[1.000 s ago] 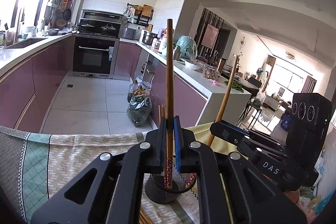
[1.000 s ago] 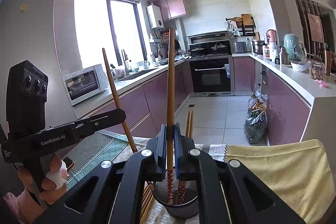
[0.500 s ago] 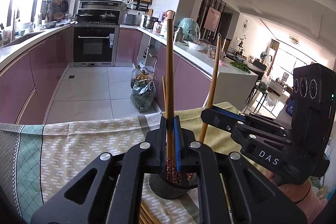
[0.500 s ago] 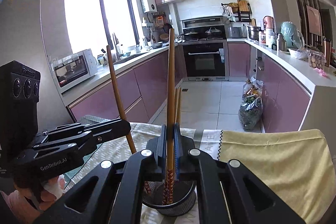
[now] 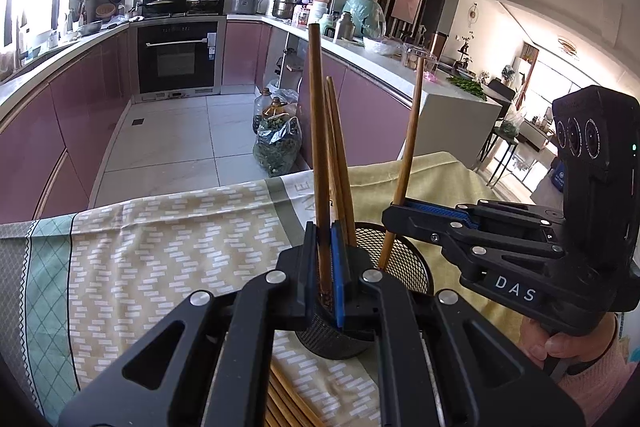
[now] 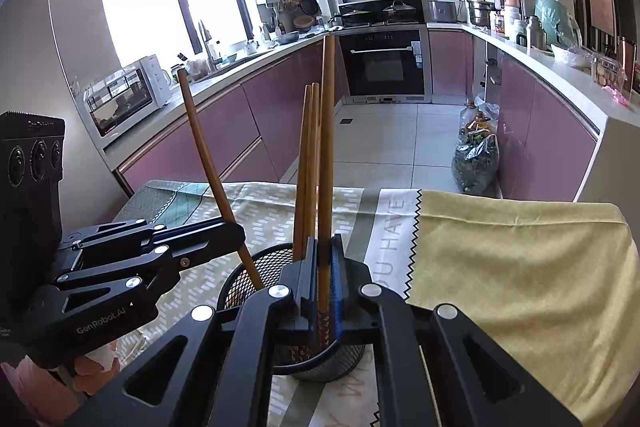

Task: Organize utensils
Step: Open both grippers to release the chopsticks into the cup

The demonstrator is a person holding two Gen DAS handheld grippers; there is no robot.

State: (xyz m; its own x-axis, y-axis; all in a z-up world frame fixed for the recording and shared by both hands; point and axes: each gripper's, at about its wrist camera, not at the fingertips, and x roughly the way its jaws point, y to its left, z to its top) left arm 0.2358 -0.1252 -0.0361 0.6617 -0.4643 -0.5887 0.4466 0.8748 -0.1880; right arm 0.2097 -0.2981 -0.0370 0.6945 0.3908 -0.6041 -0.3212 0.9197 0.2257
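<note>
Nearest the left wrist camera, we note the left gripper (image 5: 325,259) pinching one chopstick (image 5: 318,163) upright between its pads, its patterned lower end already down inside the black mesh holder (image 5: 404,263) on the patterned tablecloth (image 5: 160,247). The right gripper (image 6: 324,275) is likewise clamped on a second chopstick (image 6: 327,155), tip inside the same holder; seen from the left camera, it comes in from the right with its stick leaning slightly. Neither stick is released yet, so we judge both insertions as in hand, not complete. Just behind the gripped sticks, two more chopsticks (image 6: 310,163) stand loose in the holder, so that part is done. Below the left gripper, a bundle of loose chopsticks (image 5: 286,403) lies flat on the cloth beside the holder's base; these remain to be sorted, and we cannot count them because the gripper body hides most of the bundle. Our estimate: the task is partway through, with more picks to follow. Farther off, a yellow cloth (image 6: 520,267) covers the table's right side; beyond that are the kitchen floor and purple cabinets (image 6: 260,115).
</note>
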